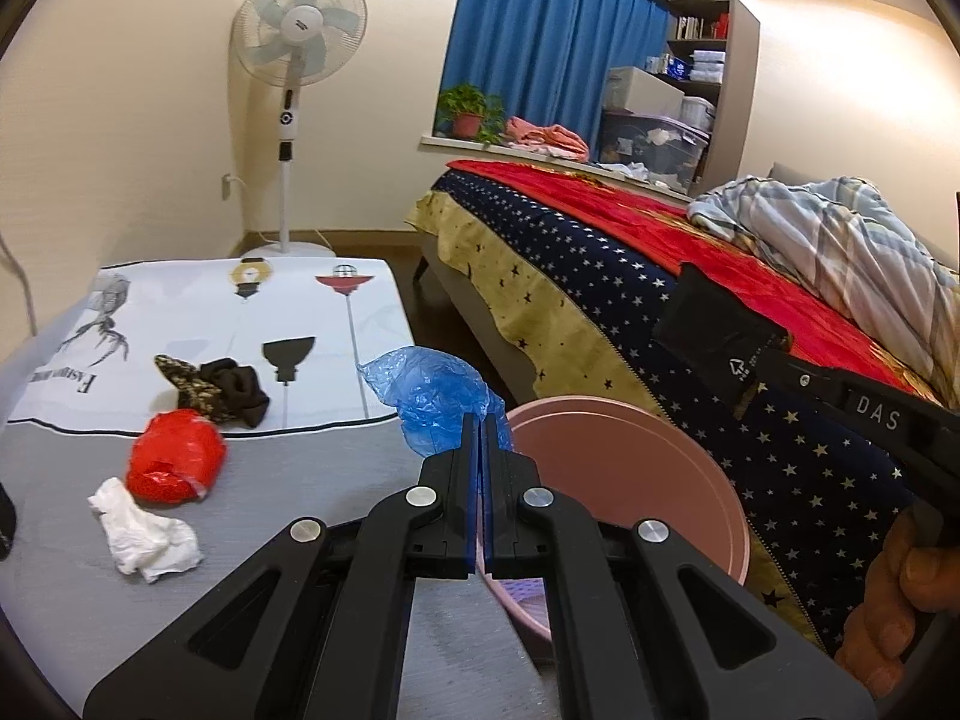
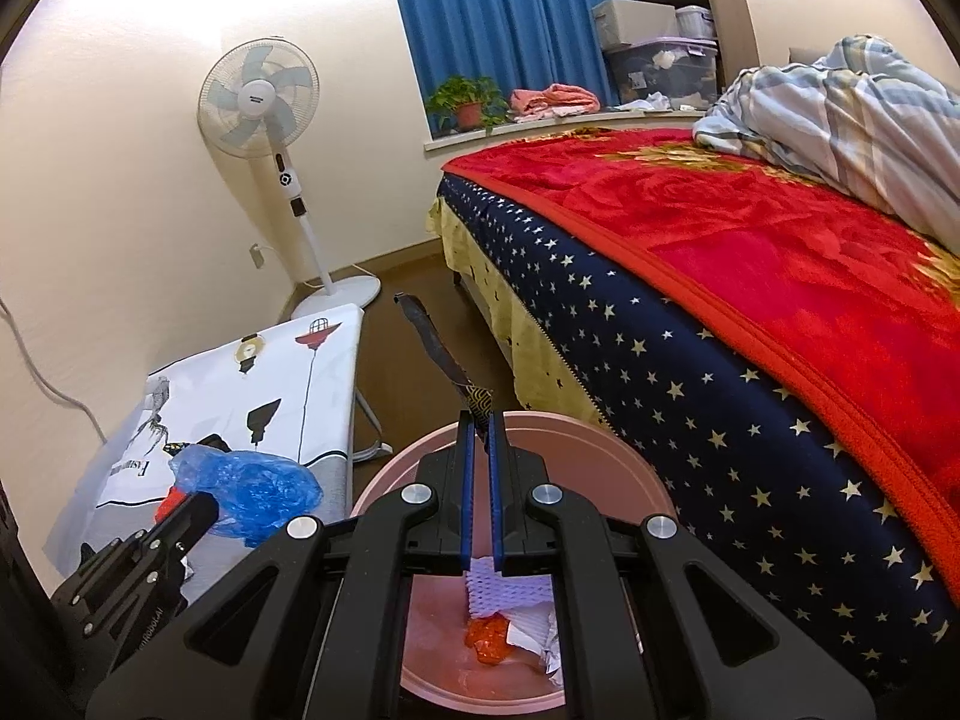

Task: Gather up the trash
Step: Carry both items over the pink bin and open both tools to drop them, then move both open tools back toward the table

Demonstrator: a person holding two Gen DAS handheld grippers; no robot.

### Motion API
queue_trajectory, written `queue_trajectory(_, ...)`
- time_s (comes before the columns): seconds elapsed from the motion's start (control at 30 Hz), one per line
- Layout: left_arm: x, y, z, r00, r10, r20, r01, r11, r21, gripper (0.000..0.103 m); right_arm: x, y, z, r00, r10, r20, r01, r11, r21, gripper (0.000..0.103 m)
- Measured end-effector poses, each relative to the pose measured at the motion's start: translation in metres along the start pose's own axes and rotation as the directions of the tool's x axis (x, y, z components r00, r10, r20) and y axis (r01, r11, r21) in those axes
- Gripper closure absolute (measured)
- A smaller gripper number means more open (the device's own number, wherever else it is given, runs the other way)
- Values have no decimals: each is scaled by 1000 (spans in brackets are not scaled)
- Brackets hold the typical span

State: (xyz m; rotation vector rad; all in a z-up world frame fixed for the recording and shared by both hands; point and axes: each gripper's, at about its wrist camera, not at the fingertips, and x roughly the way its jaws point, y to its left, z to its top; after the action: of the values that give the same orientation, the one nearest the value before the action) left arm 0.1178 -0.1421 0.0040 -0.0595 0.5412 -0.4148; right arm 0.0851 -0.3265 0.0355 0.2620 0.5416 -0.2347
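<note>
Two handheld grippers carry trash to a pink bin [image 2: 624, 468] beside the bed.

Left gripper [image 1: 480, 420] pinches a crumpled, translucent blue plastic bag [image 1: 429, 393] near the rim; right gripper [image 2: 480, 420] grasps a dark patterned wrapper [image 2: 441, 354] above it. Best to release only once squarely over the opening.
</note>
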Motion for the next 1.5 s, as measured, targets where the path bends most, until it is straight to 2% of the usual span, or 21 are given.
queue_trajectory(0.13,7,-8,-1,999,-34,-13,34,999,6,103,3,-6,-1,1000,-21,-15,22,1000,15,98)
queue_trajectory(0.23,12,-16,-2,997,-76,-27,77,997,11,102,6,-12,-2,998,-52,-35,53,998,34,93)
queue_trajectory(0.3,16,-20,-4,994,-98,-38,98,995,12,102,9,-17,-4,997,-61,-51,64,997,48,79)
queue_trajectory(0.33,17,-22,-4,994,-101,-46,102,995,13,102,9,-20,-5,996,-71,-53,73,996,55,64)
queue_trajectory(0.37,18,-22,-5,993,-103,-51,103,995,14,102,9,-21,-5,996,-78,-51,81,995,57,62)
queue_trajectory(0.57,16,-19,-5,993,-102,-53,102,995,12,102,8,-19,-5,996,-73,-44,75,996,45,62)
queue_trajectory(0.6,15,-19,-5,993,-104,-54,105,994,14,98,7,-19,-5,996,-72,-45,74,996,47,62)
queue_trajectory(0.63,15,-20,-4,992,-112,-60,114,993,17,93,7,-19,-5,997,-70,-44,72,996,48,62)
queue_trajectory(0.67,16,-20,-4,991,-117,-64,118,993,17,76,6,-19,-5,997,-70,-42,72,996,50,62)
queue_trajectory(0.7,16,-21,-5,990,-121,-66,122,992,16,65,4,-19,-5,997,-71,-40,73,996,50,62)
queue_trajectory(0.93,11,-23,-6,991,-119,-59,119,993,9,64,-4,-21,-7,997,-70,-35,72,996,44,62)
queue_trajectory(1.1,1,-17,-5,995,-92,-45,92,996,14,64,-7,-17,-8,998,-56,-32,57,998,36,61)
queue_trajectory(1.37,-25,15,-3,1000,16,-1,-16,999,-31,64,-10,3,-12,999,33,-33,-33,999,4,61)
queue_trajectory(1.5,-38,39,-6,995,103,14,-101,991,-83,64,-13,21,-16,995,93,-33,-93,995,-20,62)
